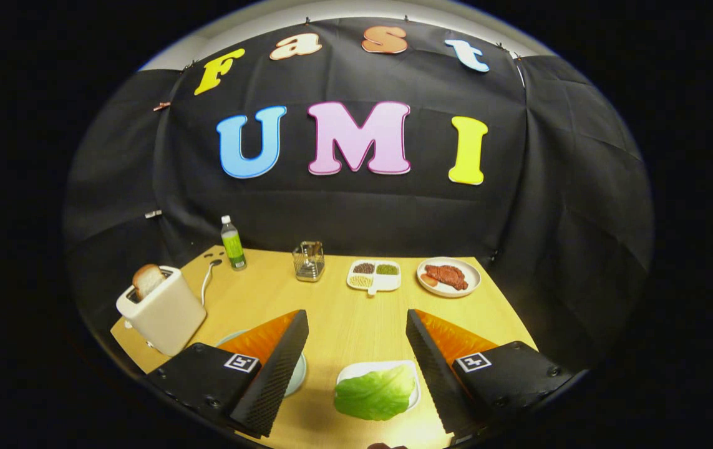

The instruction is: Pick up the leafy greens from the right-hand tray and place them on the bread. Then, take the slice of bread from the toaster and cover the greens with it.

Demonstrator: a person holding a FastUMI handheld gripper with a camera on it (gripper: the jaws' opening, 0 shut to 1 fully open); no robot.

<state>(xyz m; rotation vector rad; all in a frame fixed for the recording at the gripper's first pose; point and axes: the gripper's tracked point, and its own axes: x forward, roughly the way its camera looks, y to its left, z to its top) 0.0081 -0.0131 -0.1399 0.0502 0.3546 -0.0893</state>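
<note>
Leafy greens (375, 393) lie between the open claw (356, 324).

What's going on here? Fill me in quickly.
A person is holding a handheld gripper over a wooden table, making a sandwich. Its jaws are open and hold nothing. A lettuce leaf lies on a small white tray between the fingers, not yet picked up. A slice of bread stands in the toaster off to the left. A plate lies partly hidden behind the left finger; what it holds cannot be seen.
</note>
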